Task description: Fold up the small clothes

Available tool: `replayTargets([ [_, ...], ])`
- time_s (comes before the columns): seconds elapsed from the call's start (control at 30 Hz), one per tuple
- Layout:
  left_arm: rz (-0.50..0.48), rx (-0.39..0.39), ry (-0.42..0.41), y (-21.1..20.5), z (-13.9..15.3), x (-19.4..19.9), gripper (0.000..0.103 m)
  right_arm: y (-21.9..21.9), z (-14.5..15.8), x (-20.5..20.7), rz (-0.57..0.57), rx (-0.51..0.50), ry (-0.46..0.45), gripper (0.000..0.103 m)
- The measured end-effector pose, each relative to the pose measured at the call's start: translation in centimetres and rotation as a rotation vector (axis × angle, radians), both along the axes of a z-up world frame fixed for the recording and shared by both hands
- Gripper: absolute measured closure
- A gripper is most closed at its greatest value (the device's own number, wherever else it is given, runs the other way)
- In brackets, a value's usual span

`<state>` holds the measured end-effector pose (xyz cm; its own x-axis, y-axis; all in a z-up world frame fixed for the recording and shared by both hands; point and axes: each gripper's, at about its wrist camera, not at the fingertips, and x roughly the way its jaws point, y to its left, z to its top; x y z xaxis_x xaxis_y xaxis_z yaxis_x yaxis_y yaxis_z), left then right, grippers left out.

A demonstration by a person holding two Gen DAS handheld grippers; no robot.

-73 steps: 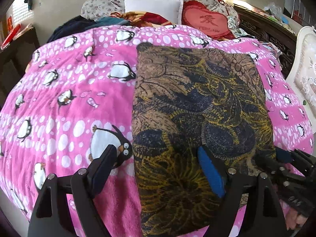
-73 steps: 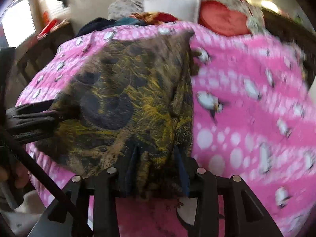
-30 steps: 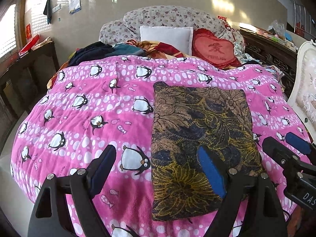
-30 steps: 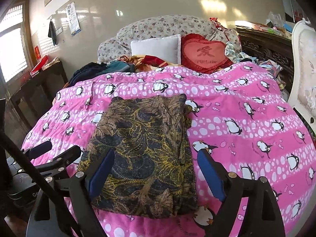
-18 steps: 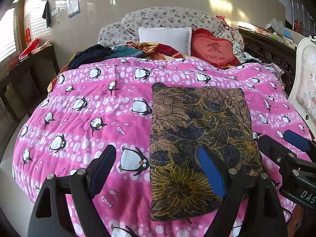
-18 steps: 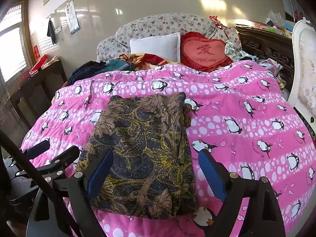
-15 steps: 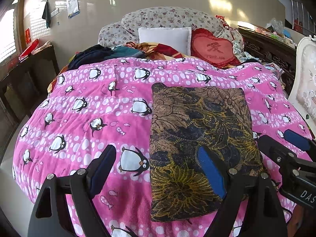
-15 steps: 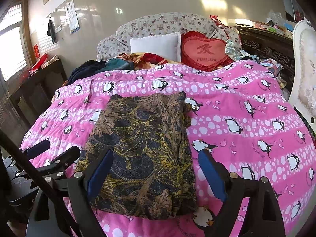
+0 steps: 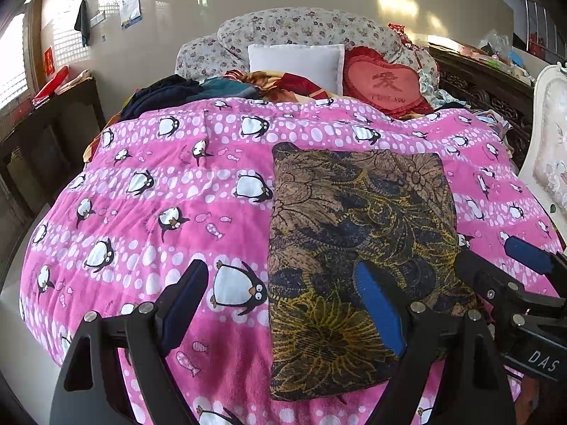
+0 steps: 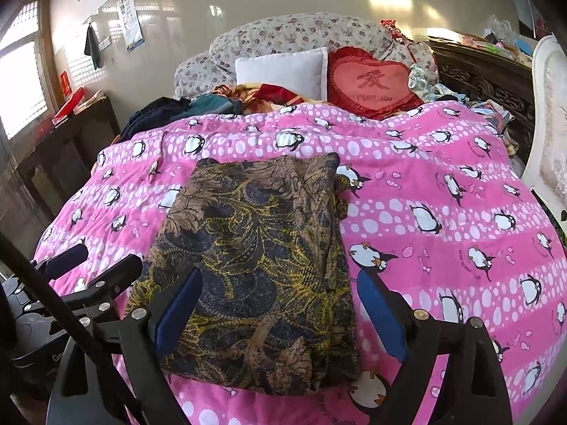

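Both grippers pulled back, folded garment [image 9: 358,248] flat on pink blanket [image 9: 159,191]

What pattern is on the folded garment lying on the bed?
Brown, dark navy and yellow floral swirls on the folded garment; clearest in the right wrist view.

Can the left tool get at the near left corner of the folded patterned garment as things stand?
Probably yes. The left tool hangs open just short of the folded patterned garment, whose near left corner lies bare on the pink penguin blanket. The right tool is off to the other side, so nothing blocks the way.
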<state>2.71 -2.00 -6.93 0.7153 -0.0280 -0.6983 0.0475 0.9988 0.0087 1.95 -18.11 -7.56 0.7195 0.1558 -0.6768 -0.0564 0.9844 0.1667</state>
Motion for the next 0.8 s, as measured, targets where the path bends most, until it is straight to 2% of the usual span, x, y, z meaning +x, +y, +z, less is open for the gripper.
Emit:
replayTargets([
  [0.8, -0.006, 0.010, 0.010, -0.40, -0.97, 0.36, 0.019, -0.13, -0.89, 0.55, 0.002, 0.019, 0.038, 0.010],
])
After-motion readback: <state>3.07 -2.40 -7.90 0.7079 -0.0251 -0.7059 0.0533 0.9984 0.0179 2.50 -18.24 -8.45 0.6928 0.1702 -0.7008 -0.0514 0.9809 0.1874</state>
